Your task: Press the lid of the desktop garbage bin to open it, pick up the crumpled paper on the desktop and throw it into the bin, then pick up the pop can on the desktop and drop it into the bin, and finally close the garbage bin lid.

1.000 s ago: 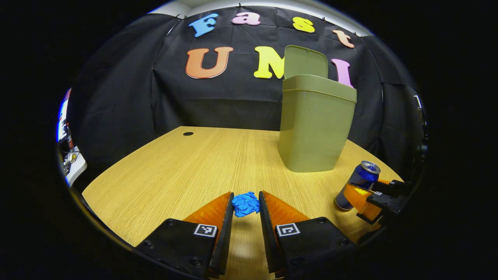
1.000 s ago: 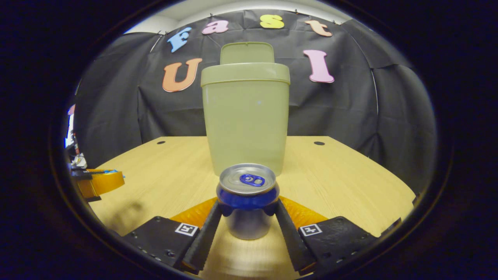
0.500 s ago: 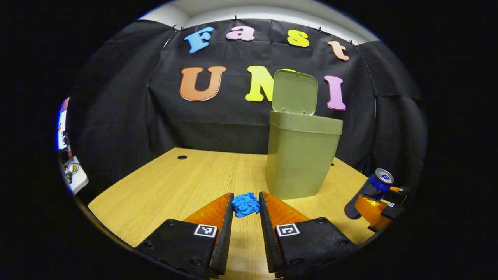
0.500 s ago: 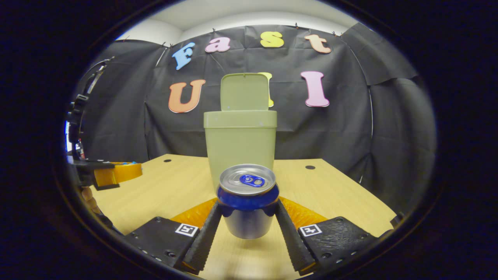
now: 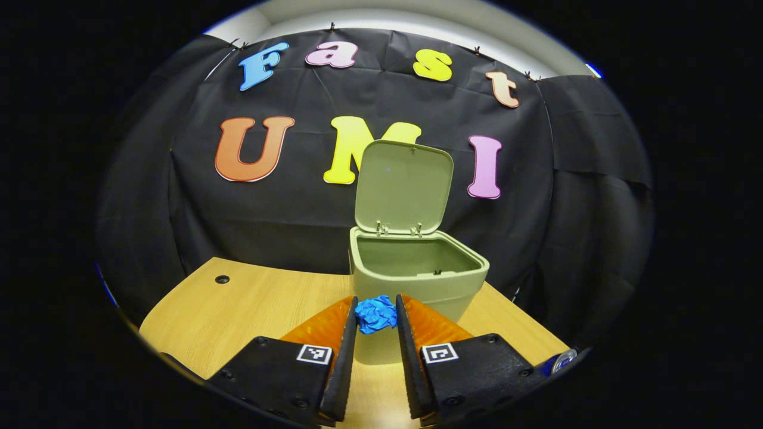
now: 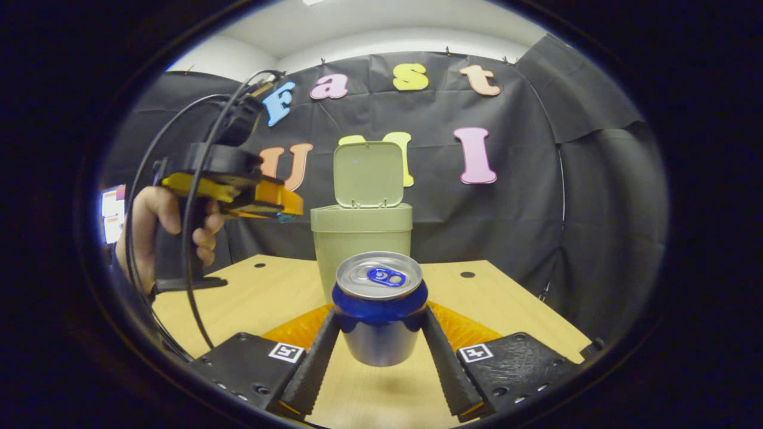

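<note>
Wooden desktop [image 5: 250,298] against black cloth wall [image 5: 286,208].

left gripper view: high, near bin [image 5: 417,280] | right gripper view: lower, farther | shared: bin

You're in a recording booth, pretty clearly a lab setup and not anyone's home. Black cloth [image 5: 286,220] is pinned up as a wall right behind the green bin [image 6: 360,238], with a plain white room wall [image 6: 357,36] and ceiling peeking above it. The bin sits on a wood-grain office-style worktop [image 5: 268,298] with round cable holes [image 6: 467,274]. Off to the bin's left there's a lit screen [image 6: 111,211] at the edge.
</note>
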A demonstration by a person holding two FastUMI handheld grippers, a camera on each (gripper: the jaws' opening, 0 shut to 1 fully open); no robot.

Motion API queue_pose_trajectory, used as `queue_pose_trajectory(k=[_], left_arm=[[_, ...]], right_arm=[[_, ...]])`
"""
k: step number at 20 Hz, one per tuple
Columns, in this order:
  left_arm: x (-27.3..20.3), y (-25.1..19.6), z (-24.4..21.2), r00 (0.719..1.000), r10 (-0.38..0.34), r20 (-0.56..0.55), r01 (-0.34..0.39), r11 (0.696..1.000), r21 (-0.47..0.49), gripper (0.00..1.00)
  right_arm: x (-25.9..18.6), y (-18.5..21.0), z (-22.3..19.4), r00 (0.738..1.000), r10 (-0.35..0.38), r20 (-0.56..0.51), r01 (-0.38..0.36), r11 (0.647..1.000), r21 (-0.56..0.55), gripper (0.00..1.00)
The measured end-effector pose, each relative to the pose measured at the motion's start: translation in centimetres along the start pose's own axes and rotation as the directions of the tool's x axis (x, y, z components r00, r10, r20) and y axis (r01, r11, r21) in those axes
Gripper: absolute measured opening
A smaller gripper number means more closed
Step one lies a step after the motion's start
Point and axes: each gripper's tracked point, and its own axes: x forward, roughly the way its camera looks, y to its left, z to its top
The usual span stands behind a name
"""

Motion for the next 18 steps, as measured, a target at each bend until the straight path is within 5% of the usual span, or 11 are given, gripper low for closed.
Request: queue_pose_trajectory(k=[7, 12, 18], left_arm=[[7.7, -1.6, 5.7, 0.998, -0.021, 0.054, 0.016, 0.996, 0.082, 0.41], [9.6, -3.6, 4.8, 0.997, -0.081, 0.018, 0.08, 0.996, 0.035, 0.41], [9.8, -4.1, 4.3, 0.997, -0.074, 0.014, 0.073, 0.997, 0.032, 0.42]], right_arm=[[0.2, -1.6, -1.7, 0.999, 0.027, -0.038, -0.026, 1.0, 0.004, 0.79], [0.2, -3.3, -1.6, 1.0, 0.006, -0.031, -0.006, 1.0, 0.01, 0.79], [0.1, -4.2, -1.9, 0.999, 0.0, -0.041, 0.001, 1.0, 0.031, 0.79]])
